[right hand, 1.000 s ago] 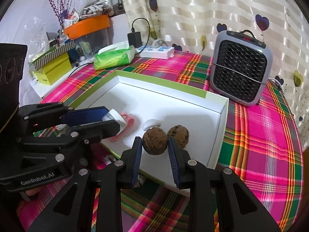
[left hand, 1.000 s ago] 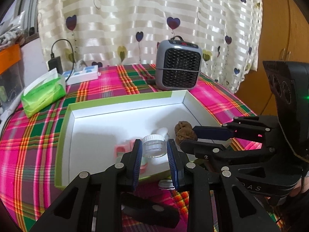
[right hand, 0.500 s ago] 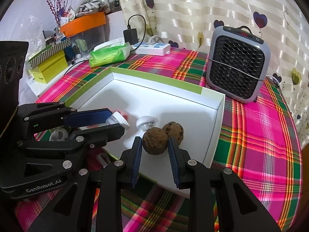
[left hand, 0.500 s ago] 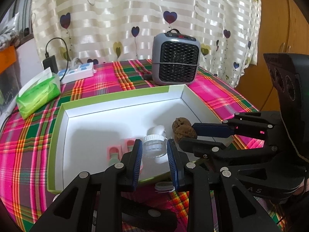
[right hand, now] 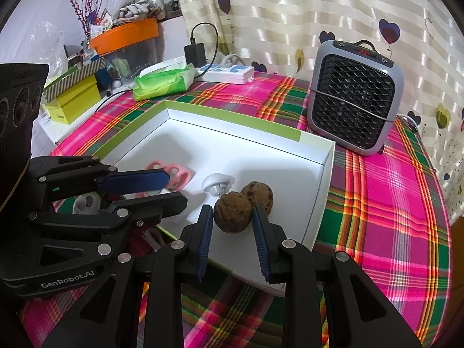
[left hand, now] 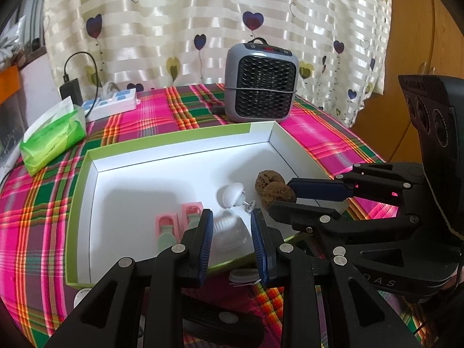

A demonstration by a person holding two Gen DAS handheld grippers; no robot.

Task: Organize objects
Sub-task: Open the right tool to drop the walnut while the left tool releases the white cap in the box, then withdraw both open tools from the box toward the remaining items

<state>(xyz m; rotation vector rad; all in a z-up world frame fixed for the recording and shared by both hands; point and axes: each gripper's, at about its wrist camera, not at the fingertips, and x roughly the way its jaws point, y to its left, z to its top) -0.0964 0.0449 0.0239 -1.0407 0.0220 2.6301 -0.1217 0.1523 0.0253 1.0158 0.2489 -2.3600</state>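
Observation:
A white box with a green rim (left hand: pixel 174 137) (right hand: pixel 232 116) lies on the plaid cloth. My left gripper (left hand: pixel 230 217) (right hand: pixel 177 190) is shut on a small clear jar (left hand: pixel 230 236), held over the box's near edge; the jar looks blurred. My right gripper (right hand: pixel 233 211) (left hand: pixel 279 198) is shut on a brown walnut (right hand: pixel 233 216) (left hand: pixel 277 195) just above the box floor. A second walnut (right hand: pixel 258 195) (left hand: pixel 268 178) rests in the box right behind it. A white knob (right hand: pixel 216 184) (left hand: pixel 232 192) and pink clips (right hand: pixel 174 174) (left hand: pixel 177 223) also lie inside.
A grey heater (left hand: pixel 261 87) (right hand: pixel 353 98) stands behind the box. A green tissue pack (left hand: pixel 53 142) (right hand: pixel 162 82) and a power strip (left hand: pixel 111 103) lie at the back left. Yellow boxes (right hand: pixel 75 98) crowd the far left. Small white items (left hand: pixel 243 274) lie before the box.
Both grippers keep their holds and their places. The jar between the left pads now sits lower and looks blurred, its white lid no longer standing clear above the fingertips.

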